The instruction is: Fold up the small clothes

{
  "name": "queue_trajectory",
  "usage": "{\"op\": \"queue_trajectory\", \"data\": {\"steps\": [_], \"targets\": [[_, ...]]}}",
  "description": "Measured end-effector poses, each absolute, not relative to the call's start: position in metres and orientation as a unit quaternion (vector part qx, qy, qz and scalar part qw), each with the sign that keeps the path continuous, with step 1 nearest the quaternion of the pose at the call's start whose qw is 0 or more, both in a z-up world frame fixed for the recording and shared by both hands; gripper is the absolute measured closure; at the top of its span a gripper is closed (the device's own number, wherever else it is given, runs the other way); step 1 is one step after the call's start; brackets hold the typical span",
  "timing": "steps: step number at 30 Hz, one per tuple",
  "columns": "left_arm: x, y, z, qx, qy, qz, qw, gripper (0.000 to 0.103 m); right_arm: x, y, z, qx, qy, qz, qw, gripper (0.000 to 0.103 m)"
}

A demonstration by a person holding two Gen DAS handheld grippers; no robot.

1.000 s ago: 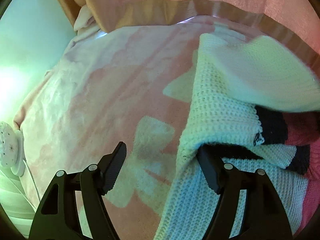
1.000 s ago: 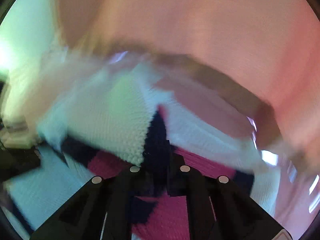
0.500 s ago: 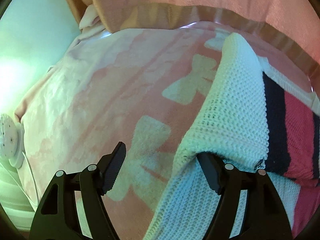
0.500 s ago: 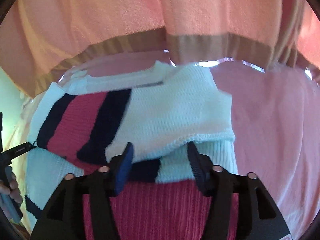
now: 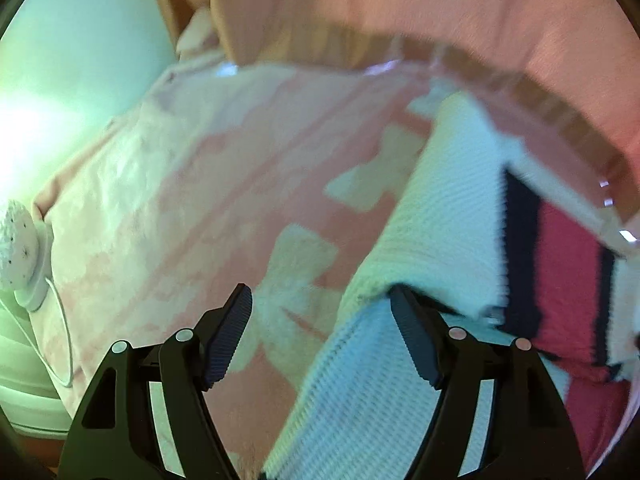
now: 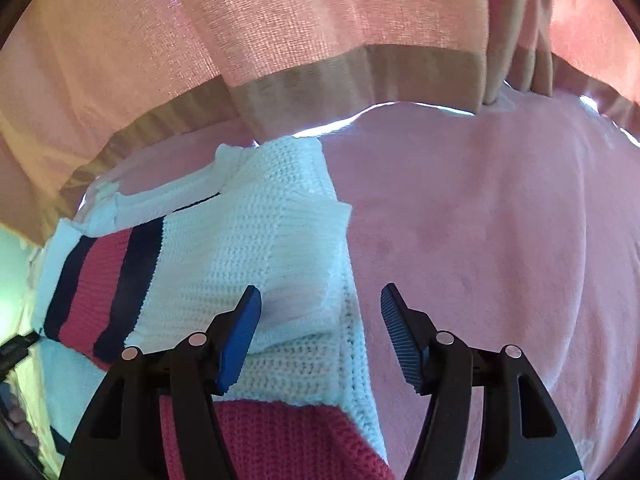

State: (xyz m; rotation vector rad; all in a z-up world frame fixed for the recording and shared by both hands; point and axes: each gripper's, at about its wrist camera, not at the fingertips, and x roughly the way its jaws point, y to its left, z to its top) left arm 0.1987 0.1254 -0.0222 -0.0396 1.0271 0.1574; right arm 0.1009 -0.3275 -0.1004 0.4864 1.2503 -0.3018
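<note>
A small knitted sweater (image 6: 240,248), white with red and navy stripes, lies on a pink blanket (image 6: 480,240). Its sleeve is folded across the body. In the left wrist view the sweater (image 5: 448,240) lies at the right, its left edge by my right finger. My left gripper (image 5: 320,336) is open and empty, low over the blanket beside the sweater's edge. My right gripper (image 6: 320,332) is open and empty, just above the sweater's right edge and folded sleeve cuff.
A pink curtain with a tan hem (image 6: 360,72) hangs behind the bed. The blanket (image 5: 200,200) has pale bow shapes. A white round device with a cable (image 5: 20,248) sits at the left edge, next to a pale wall (image 5: 60,60).
My right gripper let go of the sleeve, which now lies folded across the sweater, and opened wide. My left gripper stayed open by the sweater's left edge, shifting slightly.
</note>
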Motion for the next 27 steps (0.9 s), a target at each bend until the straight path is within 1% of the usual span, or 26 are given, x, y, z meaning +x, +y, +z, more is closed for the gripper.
{"op": "queue_trajectory", "data": {"steps": [2, 3, 4, 5, 6, 7, 8, 9, 10, 13, 15, 16, 18, 19, 20, 21, 22, 23, 25, 27], "targets": [[0.193, 0.121, -0.015, -0.006, 0.465, 0.079, 0.882, 0.029, 0.105, -0.325, -0.108, 0.232, 0.582, -0.134, 0.768, 0.042], [0.197, 0.117, -0.019, 0.013, 0.462, 0.085, 0.883, 0.029, 0.106, -0.325, -0.11, 0.235, 0.584, -0.134, 0.766, 0.046], [0.201, 0.117, -0.023, 0.023, 0.465, 0.09, 0.88, 0.029, 0.108, -0.323, -0.113, 0.241, 0.582, -0.127, 0.766, 0.069], [0.207, 0.118, -0.031, 0.03, 0.471, 0.096, 0.876, 0.034, 0.108, -0.322, -0.113, 0.245, 0.578, -0.125, 0.768, 0.075], [0.213, 0.119, -0.04, 0.03, 0.479, 0.102, 0.872, 0.041, 0.109, -0.321, -0.11, 0.244, 0.574, -0.128, 0.771, 0.083], [0.216, 0.123, -0.043, 0.027, 0.48, 0.105, 0.87, 0.057, 0.114, -0.318, -0.104, 0.236, 0.572, -0.126, 0.776, 0.088], [0.22, 0.126, -0.045, 0.026, 0.478, 0.115, 0.87, 0.075, 0.12, -0.313, -0.095, 0.224, 0.566, -0.121, 0.784, 0.089], [0.222, 0.13, -0.045, 0.026, 0.477, 0.125, 0.869, 0.082, 0.127, -0.308, -0.085, 0.21, 0.558, -0.114, 0.794, 0.089], [0.224, 0.137, -0.044, 0.014, 0.478, 0.139, 0.867, 0.083, 0.135, -0.301, -0.069, 0.194, 0.544, -0.097, 0.811, 0.09], [0.23, 0.152, -0.047, 0.003, 0.482, 0.167, 0.86, 0.083, 0.153, -0.284, -0.017, 0.161, 0.487, -0.047, 0.857, 0.09], [0.233, 0.161, -0.053, -0.006, 0.498, 0.175, 0.849, 0.083, 0.156, -0.28, -0.012, 0.122, 0.483, -0.046, 0.866, 0.089], [0.233, 0.164, -0.052, -0.023, 0.502, 0.17, 0.848, 0.083, 0.158, -0.282, -0.027, 0.1, 0.51, -0.058, 0.852, 0.089], [0.229, 0.169, -0.037, -0.076, 0.494, 0.129, 0.857, 0.079, 0.15, -0.295, -0.059, 0.107, 0.551, -0.077, 0.824, 0.088], [0.226, 0.167, -0.025, -0.098, 0.482, 0.101, 0.865, 0.066, 0.144, -0.302, -0.077, 0.117, 0.574, -0.083, 0.806, 0.087], [0.225, 0.163, -0.016, -0.11, 0.471, 0.08, 0.872, 0.042, 0.138, -0.307, -0.088, 0.124, 0.588, -0.087, 0.794, 0.085], [0.224, 0.158, -0.01, -0.117, 0.461, 0.064, 0.877, 0.031, 0.131, -0.312, -0.097, 0.134, 0.597, -0.092, 0.786, 0.079], [0.224, 0.151, -0.004, -0.118, 0.448, 0.051, 0.885, 0.025, 0.123, -0.319, -0.101, 0.149, 0.596, -0.099, 0.782, 0.071], [0.226, 0.143, -0.002, -0.109, 0.44, 0.043, 0.89, 0.025, 0.119, -0.323, -0.102, 0.162, 0.595, -0.1, 0.781, 0.067], [0.233, 0.122, -0.007, -0.081, 0.441, 0.024, 0.893, 0.024, 0.116, -0.326, -0.097, 0.172, 0.592, -0.104, 0.78, 0.055], [0.244, 0.109, -0.017, -0.07, 0.455, 0.006, 0.888, 0.024, 0.116, -0.327, -0.094, 0.172, 0.594, -0.102, 0.779, 0.055]]}}
